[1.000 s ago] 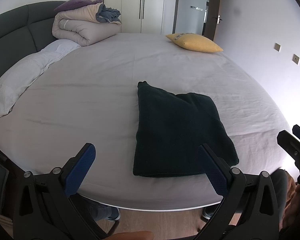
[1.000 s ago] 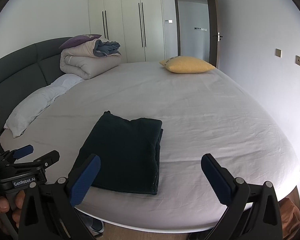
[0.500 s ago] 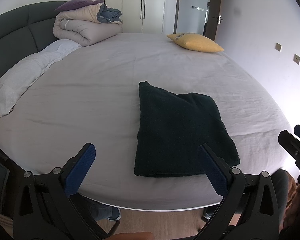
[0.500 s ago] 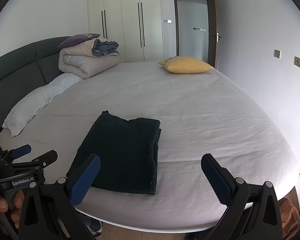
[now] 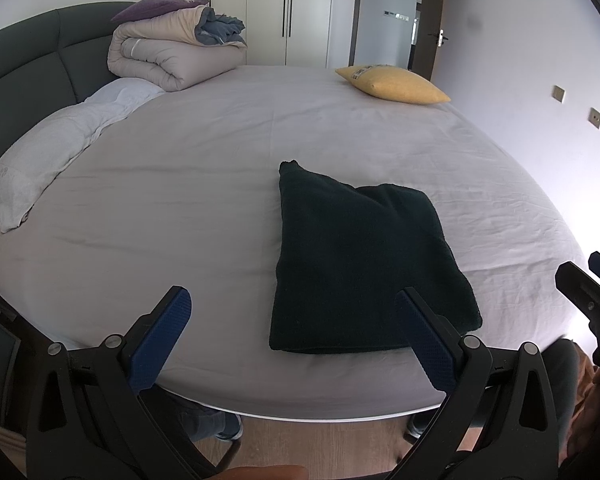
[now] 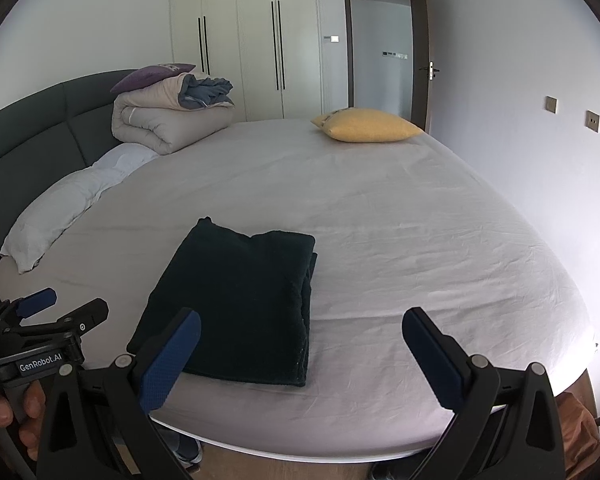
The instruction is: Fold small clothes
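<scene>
On the far left of the bed (image 6: 380, 216) a long white pillow (image 6: 60, 208) lies along the dark headboard (image 6: 40, 120). Behind it sits a rolled beige quilt (image 6: 168, 124) with a purple cushion (image 6: 152, 74) and a blue-grey blanket (image 6: 206, 90) on top.

In the right wrist view, the left tool (image 6: 62, 310) shows low at the left edge, held by a hand (image 6: 4, 412). White letters on its black body read "GenRobot.AI". Its blue-tipped fingers stand apart, wide, with nothing between them, and it is off the near edge of the bed.

Next comes the task's thing, a dark green folded cloth (image 5: 360, 264). It lies flat on the grey sheet near the front edge of the bed, in a neat stack, with its folded layers showing on its right side. No tool touches it.

The right tool (image 6: 302, 344) is also wide and holds nothing. Its blue pads (image 6: 172, 360) hang over the near edge of the bed, just in front of the cloth.

Far back on the right lies a yellow pillow (image 5: 394, 88) with a small label too small to read. Behind it are white wardrobe doors (image 6: 260, 48) and an open door (image 6: 418, 52)
</scene>
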### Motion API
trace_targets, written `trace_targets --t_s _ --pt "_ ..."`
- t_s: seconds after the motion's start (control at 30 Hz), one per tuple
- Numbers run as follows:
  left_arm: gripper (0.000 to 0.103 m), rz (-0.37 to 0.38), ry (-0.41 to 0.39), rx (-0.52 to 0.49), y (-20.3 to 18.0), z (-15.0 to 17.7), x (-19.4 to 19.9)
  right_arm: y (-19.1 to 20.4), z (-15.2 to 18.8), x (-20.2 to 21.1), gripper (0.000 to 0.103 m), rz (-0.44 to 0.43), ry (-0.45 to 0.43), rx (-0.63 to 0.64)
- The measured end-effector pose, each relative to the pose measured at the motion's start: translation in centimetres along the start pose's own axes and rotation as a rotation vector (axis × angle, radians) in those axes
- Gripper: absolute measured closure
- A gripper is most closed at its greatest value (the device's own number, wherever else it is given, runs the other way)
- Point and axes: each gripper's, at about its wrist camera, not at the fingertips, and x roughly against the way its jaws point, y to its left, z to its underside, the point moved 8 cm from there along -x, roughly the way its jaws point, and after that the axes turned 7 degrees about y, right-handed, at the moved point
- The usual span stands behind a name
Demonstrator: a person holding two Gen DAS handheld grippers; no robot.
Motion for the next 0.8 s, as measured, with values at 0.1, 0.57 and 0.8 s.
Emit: trace_targets --t_s 0.1,0.57,0.8 --pt "0.000 0.000 0.000 -0.001 0.01 -0.01 0.00 -0.13 0.00 0.01 0.000 0.001 0.001 0.000" --pt "0.000 -0.001 0.005 -0.002 0.14 0.27 -0.15 -0.20 -0.01 -0.28 0.000 0.000 0.011 0.003" --pt "0.000 -0.005 0.011 -0.001 0.36 0.37 -0.45 -0.25 0.01 -0.27 0.000 0.000 0.012 0.001"
